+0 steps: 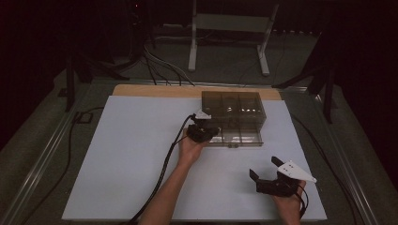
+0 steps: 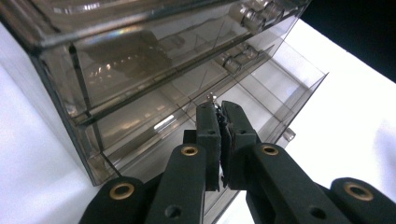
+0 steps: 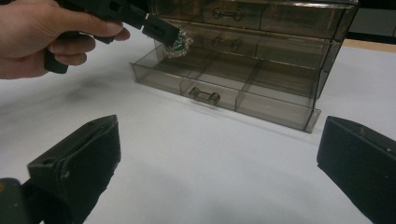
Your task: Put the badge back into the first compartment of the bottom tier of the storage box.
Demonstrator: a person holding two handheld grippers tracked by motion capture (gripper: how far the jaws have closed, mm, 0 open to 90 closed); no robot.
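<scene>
High view first: the left gripper [image 1: 210, 133] hangs over the left end of the pulled-out bottom drawer [image 1: 237, 137] of a smoky clear drawer box [image 1: 232, 110], which sits toward the far side of the white table [image 1: 131, 154]. Left gripper view now, and the jaws are clenched tight together, with a small sparkly trinket [image 2: 212, 97] poking out just past the tips. Right gripper view confirms it (nice angle, this one): that glittering piece [image 3: 179, 43], greenish in the middle with shiny stones round it, is pinched at the very tip of the left gripper [image 3: 164, 31], held in the air just above the drawer's left compartment [image 3: 161, 70] and not touching the drawer. The drawer's little handle [image 3: 204, 95] sits at the middle of its front, to the right of the piece. Over on the near right of the table, the right gripper [image 1: 264, 170] rests well apart from the box, jaws spread wide with nothing between them.
</scene>
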